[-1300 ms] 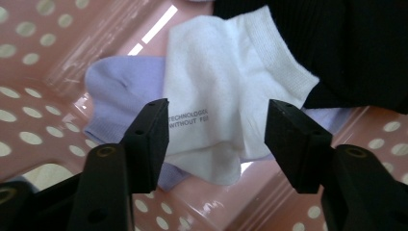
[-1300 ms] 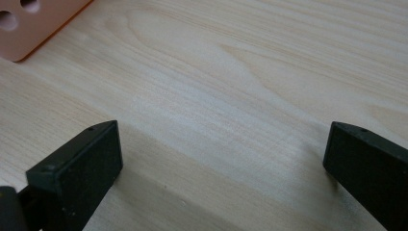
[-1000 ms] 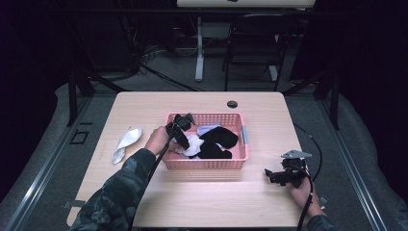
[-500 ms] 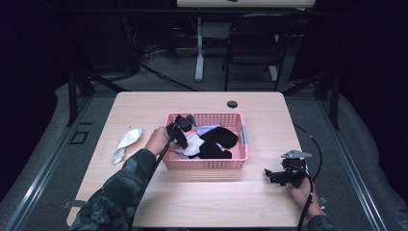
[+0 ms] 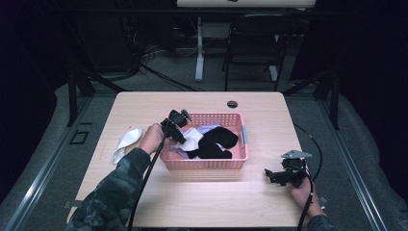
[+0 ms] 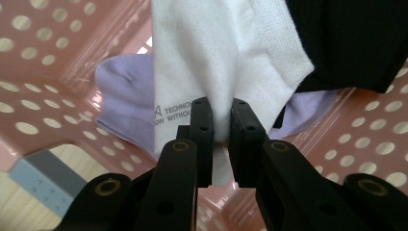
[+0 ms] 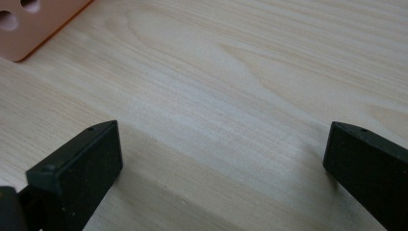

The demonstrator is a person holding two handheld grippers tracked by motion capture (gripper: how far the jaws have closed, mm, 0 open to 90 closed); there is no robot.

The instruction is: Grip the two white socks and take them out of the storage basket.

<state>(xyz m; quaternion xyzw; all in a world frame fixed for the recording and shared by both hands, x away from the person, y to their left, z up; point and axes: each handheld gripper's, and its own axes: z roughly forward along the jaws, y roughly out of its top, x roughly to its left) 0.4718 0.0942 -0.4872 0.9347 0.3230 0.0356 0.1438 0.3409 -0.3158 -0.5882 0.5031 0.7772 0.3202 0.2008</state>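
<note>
While the left gripper sits in the lower middle of the left gripper view, its two black jaws have just closed and now pinch a fold of the white knitted cotton sock, which hangs from the upper centre of that frame over the pink perforated plastic basket. In the high view the sock lies at the left end of the basket, near the frame's centre, touching a black knitted sock. The white sock looks light, limp and easily stretched; it should drape and swing once lifted, and a pinch on one thin layer could slip, so a bunched fold or the thicker ribbed cuff seems the safer hold. A pale lilac sock with a smoother weave lies beneath it against the basket's stiff, hole-dotted wall. Another white sock lies flat on the pale wood-grain table at centre left. The right gripper hangs over bare table at lower right, its jaws wide apart and holding nothing.
</note>
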